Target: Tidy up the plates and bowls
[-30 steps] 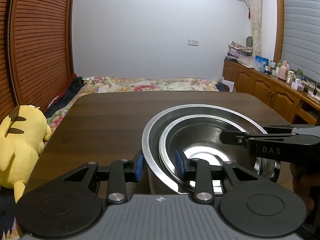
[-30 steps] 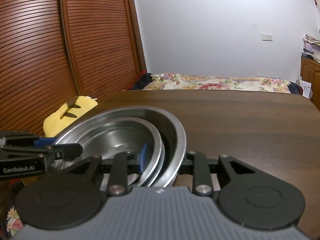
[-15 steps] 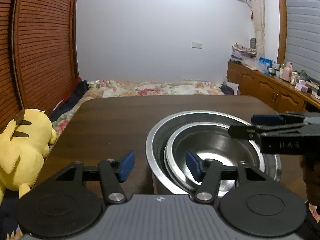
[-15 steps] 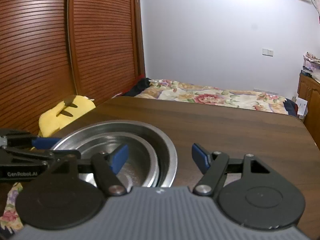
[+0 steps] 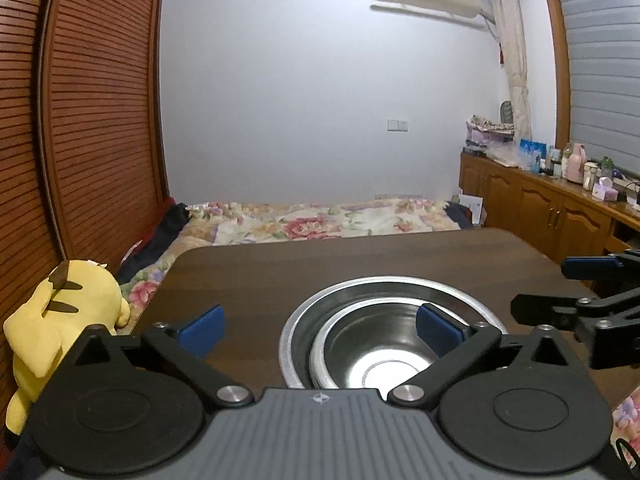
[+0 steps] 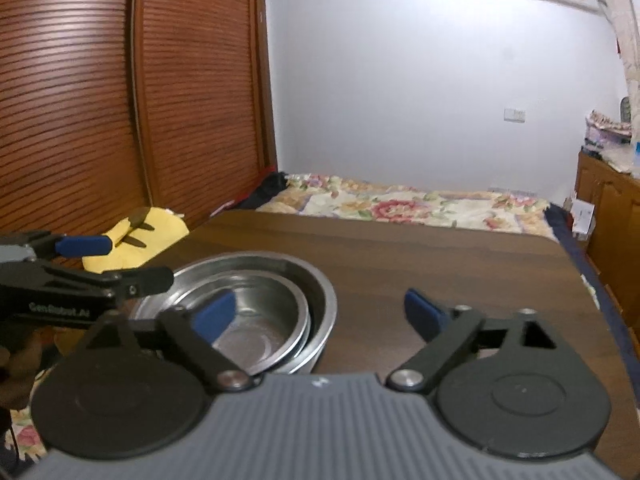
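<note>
Two steel bowls sit nested on the dark wooden table (image 5: 320, 264): a large outer bowl (image 5: 444, 294) with a smaller inner bowl (image 5: 360, 332) inside it. They show in the right wrist view too, the outer bowl (image 6: 320, 292) holding the inner bowl (image 6: 260, 320). My left gripper (image 5: 320, 326) is open and empty, raised above the near left rim of the bowls. My right gripper (image 6: 320, 314) is open and empty, raised above their near right rim. Each gripper also shows in the other's view: the right one (image 5: 560, 292), the left one (image 6: 120, 264).
A yellow plush toy (image 5: 52, 320) lies off the table's left edge. A bed with a floral cover (image 5: 320, 220) stands beyond the far edge. Slatted wooden doors (image 5: 80, 120) stand on the left, and a cluttered wooden cabinet (image 5: 560, 200) on the right.
Both grippers let go of the bowls' rims, opened wide, and rose and drew back. The nested bowls stayed in place on the table.
</note>
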